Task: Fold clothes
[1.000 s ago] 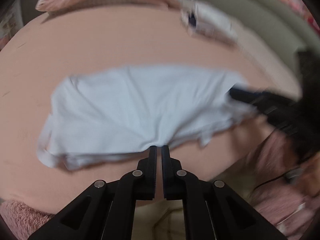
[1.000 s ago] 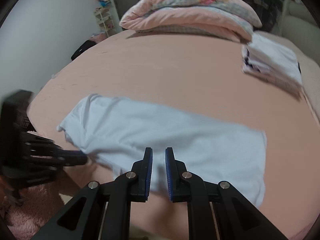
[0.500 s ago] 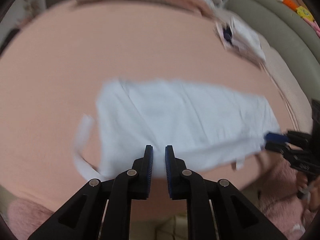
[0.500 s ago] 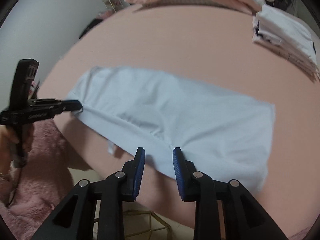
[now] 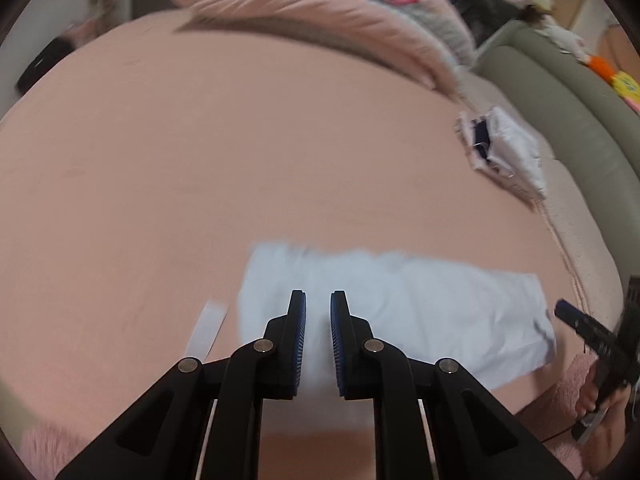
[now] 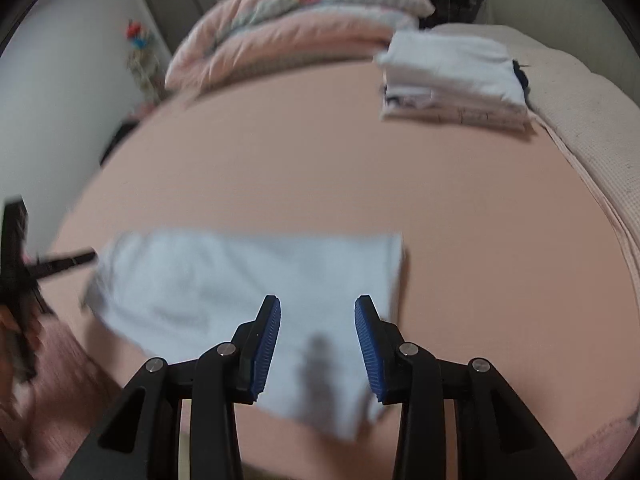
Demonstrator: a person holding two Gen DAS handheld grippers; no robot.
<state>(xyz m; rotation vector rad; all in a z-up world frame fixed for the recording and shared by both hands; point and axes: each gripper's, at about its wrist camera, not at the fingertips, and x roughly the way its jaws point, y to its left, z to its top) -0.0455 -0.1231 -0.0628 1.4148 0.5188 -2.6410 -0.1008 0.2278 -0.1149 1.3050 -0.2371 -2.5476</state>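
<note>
A light blue garment (image 5: 420, 312) lies flat as a long strip near the front edge of the pink bed (image 5: 200, 160). My left gripper (image 5: 318, 296) hovers over its left end, jaws a narrow gap apart with nothing between them. A pale strip of cloth (image 5: 206, 332) lies just left of it. In the right wrist view my right gripper (image 6: 318, 300) hangs over the right part of the garment (image 6: 240, 280); its jaws are opening and hold nothing. Each gripper shows at the edge of the other's view: the right gripper (image 5: 568, 312), the left gripper (image 6: 80, 258).
A stack of folded clothes (image 6: 452, 76) sits at the far right of the bed. Pink bedding (image 6: 288, 20) is piled along the far side. A beige cover (image 6: 580, 128) and a grey padded edge (image 5: 560, 92) border the right. Pink rug (image 6: 60, 360) lies below the front edge.
Both hands slid apart along the garment's near edge, left one to its left end, right one to its right. The right jaws spread wide; the left jaws parted slightly.
</note>
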